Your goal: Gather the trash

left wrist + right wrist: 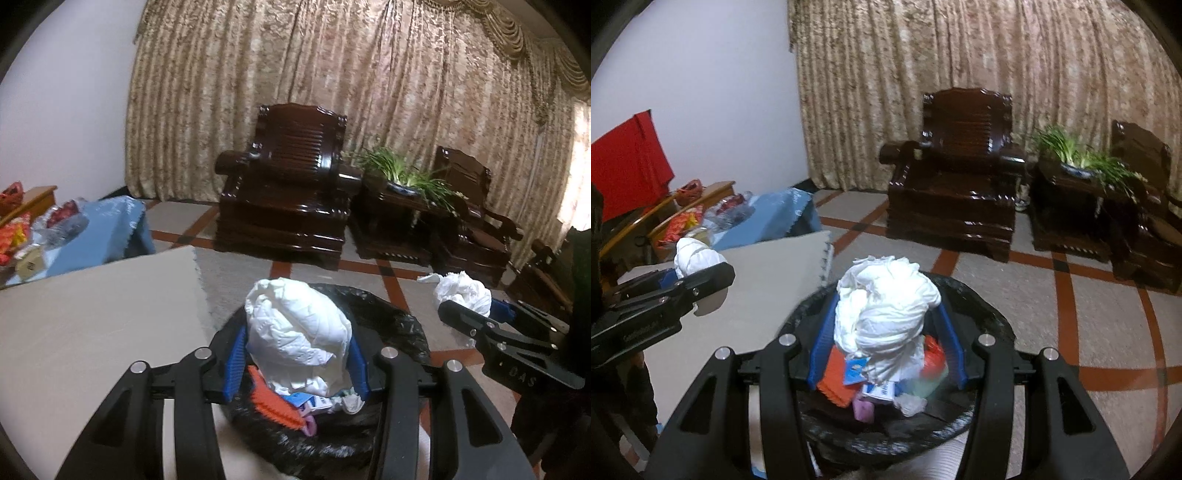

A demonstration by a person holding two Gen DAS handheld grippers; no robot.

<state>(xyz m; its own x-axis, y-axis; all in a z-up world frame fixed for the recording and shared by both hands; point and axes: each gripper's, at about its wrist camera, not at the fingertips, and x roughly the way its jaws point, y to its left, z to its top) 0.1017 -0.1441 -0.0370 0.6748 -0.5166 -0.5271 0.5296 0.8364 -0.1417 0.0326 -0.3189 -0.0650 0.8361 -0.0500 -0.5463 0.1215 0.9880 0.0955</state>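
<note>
A sitting room with a floor of pale tiles crossed by red-brown bands (1067, 295), a long patterned curtain (332, 74) at the far wall, and a black-lined trash bin (979, 314) directly below both tools.

The left gripper (297, 354) is clenched on a wad of crumpled white paper (295, 332); its blue pads (232, 365) press the wad from both sides, and the wad bulges up past the fingertips. Beneath it, inside the bin, lie an orange ridged piece (273, 402), a small blue-and-white packet (306, 400) and something pink (312, 424).

The right gripper (886, 336) likewise grips its own wad of white paper (886, 314) between blue pads (822, 343), held over the same bin. Under it lie orange scraps (836, 380), a blue-and-white packet (882, 391), a pink block (864, 410) and a red-orange wrapper (934, 354).

Each tool shows in the other's view: the right one off to the left gripper's right side, the left one off to the right gripper's left side, each with white paper in its fingers.

To the left of both grippers spreads a pale grey mat (92, 314), its edge just beside the bin. Further left stands a low table under a blue cloth (775, 218) carrying snack packets (683, 221). Ahead, well beyond the bin, stands a dark carved wooden armchair (960, 184), and to its right a potted green plant (1078, 158) on a dark side table (1067, 221), beside a second dark chair (472, 221).
</note>
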